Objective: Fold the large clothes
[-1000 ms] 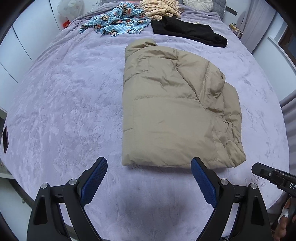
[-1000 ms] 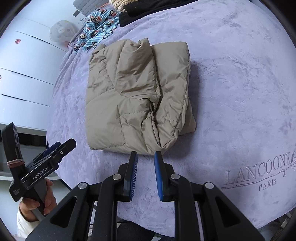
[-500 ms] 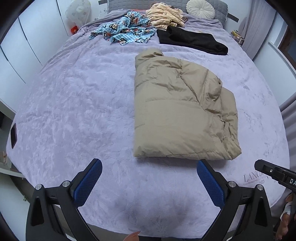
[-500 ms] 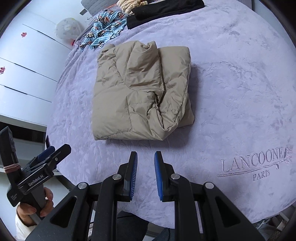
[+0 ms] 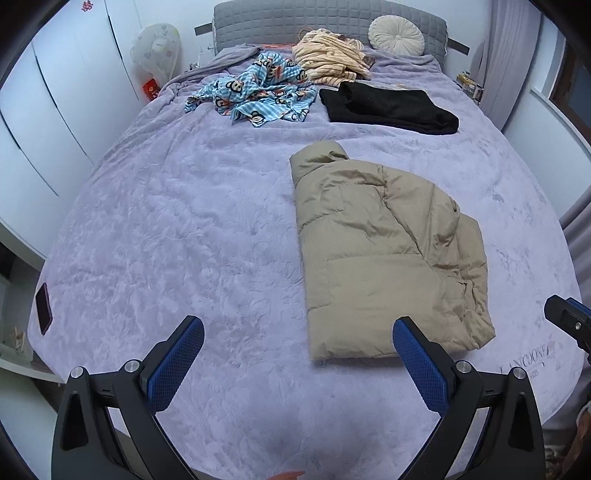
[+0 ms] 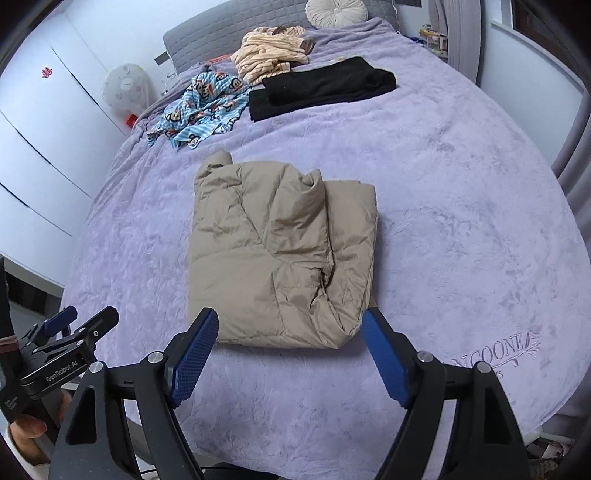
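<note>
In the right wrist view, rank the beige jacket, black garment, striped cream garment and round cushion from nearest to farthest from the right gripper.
From the right gripper:
1. Beige jacket, folded, just beyond the fingers.
2. Black garment, mid-bed, slightly right.
3. Striped cream garment, behind the black one, to its left.
4. Round cushion, at the headboard.

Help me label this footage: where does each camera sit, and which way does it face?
Left wrist: on the left claw, open, looking down the bed at the folded tan jacket; the right claw's tip shows at the right edge.
Right wrist: on the right claw, jaws just opened and empty, facing the jacket's near edge; the left claw and hand show lower left.
Shared: jacket, bed, black garment.
</note>
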